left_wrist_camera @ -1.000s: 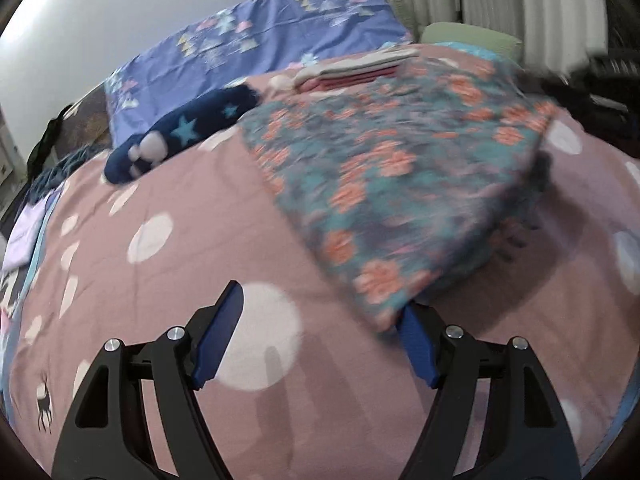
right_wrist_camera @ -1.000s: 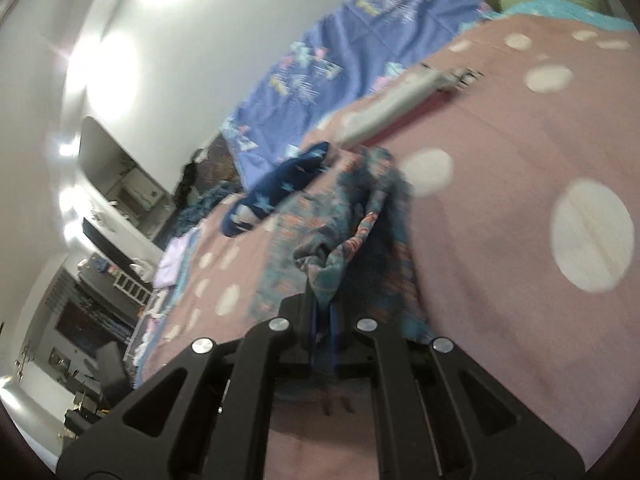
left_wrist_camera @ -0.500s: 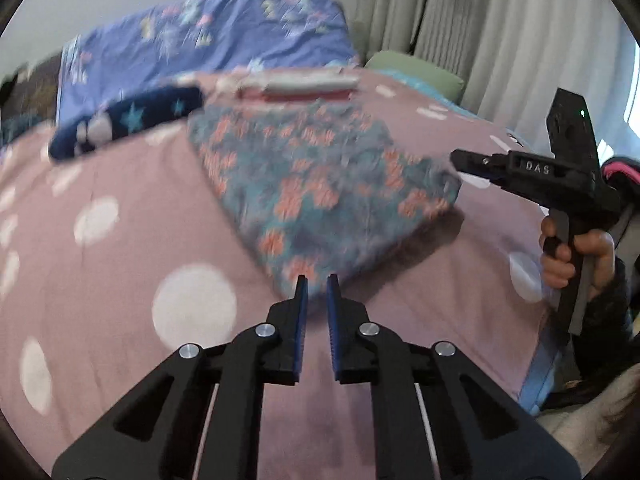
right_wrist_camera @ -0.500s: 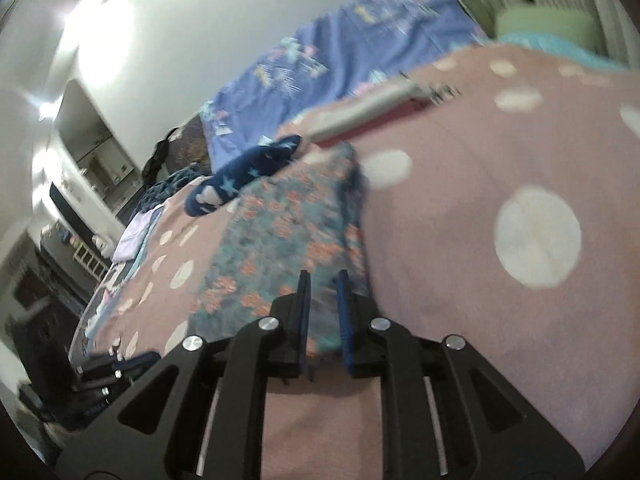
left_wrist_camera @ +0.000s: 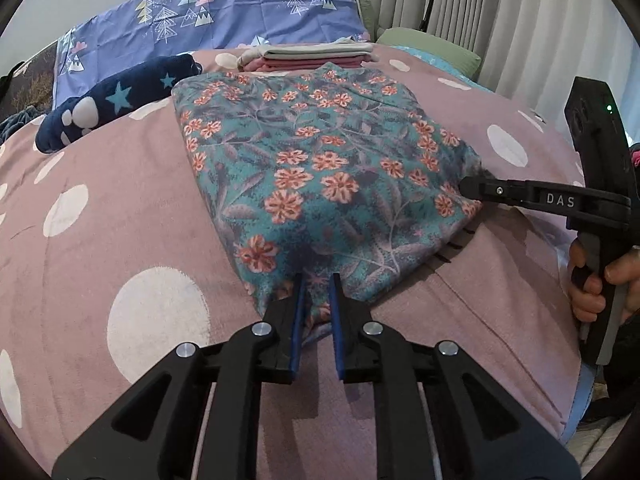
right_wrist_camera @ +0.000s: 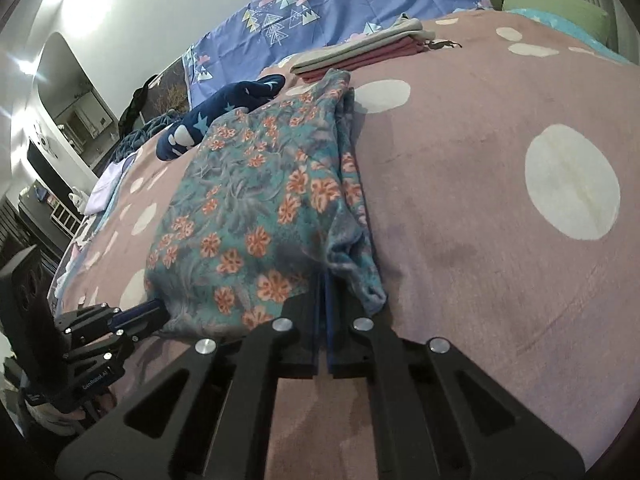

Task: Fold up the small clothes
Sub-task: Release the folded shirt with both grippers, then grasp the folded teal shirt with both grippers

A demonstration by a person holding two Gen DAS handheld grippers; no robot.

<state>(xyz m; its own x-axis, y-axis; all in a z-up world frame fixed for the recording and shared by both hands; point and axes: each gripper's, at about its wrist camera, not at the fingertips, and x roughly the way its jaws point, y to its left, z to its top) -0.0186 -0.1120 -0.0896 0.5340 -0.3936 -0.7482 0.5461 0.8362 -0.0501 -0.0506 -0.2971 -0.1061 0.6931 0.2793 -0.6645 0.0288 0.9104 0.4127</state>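
Note:
A teal garment with orange flowers (left_wrist_camera: 320, 168) lies folded flat on the pink dotted bed cover (left_wrist_camera: 120, 220). My left gripper (left_wrist_camera: 316, 280) is at its near corner, its jaws a narrow gap apart with the cloth's edge pinched between the blue pads. My right gripper (right_wrist_camera: 322, 276) is shut on the thick folded edge of the same garment (right_wrist_camera: 248, 200). In the left wrist view the right gripper (left_wrist_camera: 466, 188) bites the garment's right corner, with a person's hand (left_wrist_camera: 592, 280) on its handle. In the right wrist view the left gripper (right_wrist_camera: 154, 308) holds the lower left corner.
A stack of folded grey and pink clothes (left_wrist_camera: 312, 58) lies just beyond the garment. A navy plush item with stars (left_wrist_camera: 120, 100) lies at its far left. Behind are a blue tree-print pillow (left_wrist_camera: 224, 12), a green cushion (left_wrist_camera: 432, 46) and curtains. The bed's edge runs at the right.
The garment, held up and bunched by the right gripper a second ago, now lies flat. The left gripper has gone from wide open to closed on the near corner. Both grippers have lowered onto the garment's near edge.

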